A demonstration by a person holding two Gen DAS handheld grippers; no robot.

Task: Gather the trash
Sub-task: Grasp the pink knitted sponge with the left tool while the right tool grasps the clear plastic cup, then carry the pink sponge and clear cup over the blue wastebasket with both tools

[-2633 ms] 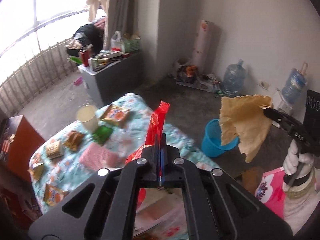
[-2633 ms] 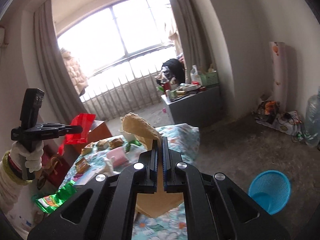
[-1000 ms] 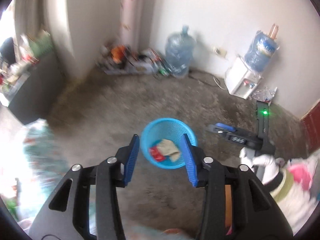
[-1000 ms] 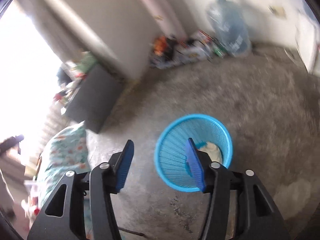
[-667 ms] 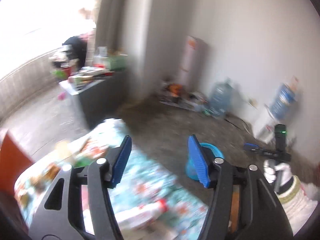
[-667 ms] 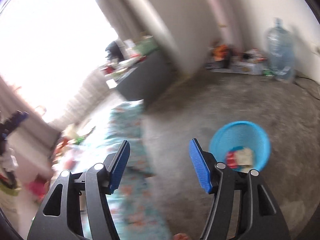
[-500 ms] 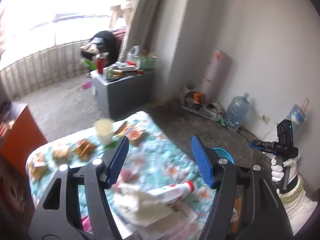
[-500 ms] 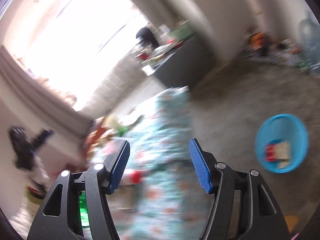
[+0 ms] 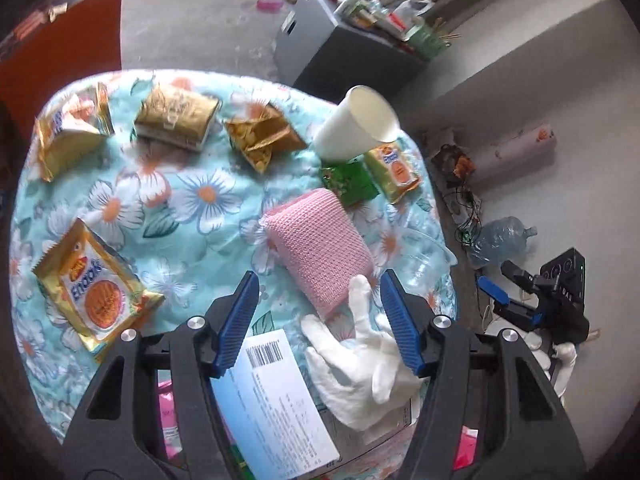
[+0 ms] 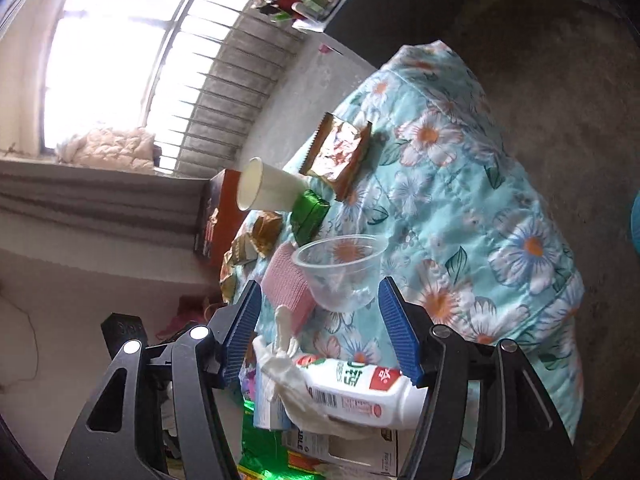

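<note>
My left gripper [image 9: 320,322] is open and empty above a table with a floral cloth [image 9: 192,200]. Under it lie a white glove [image 9: 360,368] and a pink knitted pad [image 9: 320,244]. Snack wrappers [image 9: 92,284] lie around, and a white paper cup [image 9: 356,124] stands at the far side. My right gripper [image 10: 320,326] is open and empty over a clear plastic cup [image 10: 340,268] and a white bottle [image 10: 360,394] lying beside the glove [image 10: 284,368]. The right gripper shows in the left wrist view [image 9: 496,300] past the table's right edge.
A grey cabinet [image 9: 340,56] with clutter stands beyond the table. An orange box [image 9: 60,40] is at the far left. A water jug [image 9: 500,240] lies on the floor at right. A printed leaflet [image 9: 280,396] lies near me. Window bars [image 10: 224,76] show behind.
Both grippers let the wrappers fall into the blue basket, opened, then swung back from the basket to above the table. They now hang over the glove, pad and clear cup.
</note>
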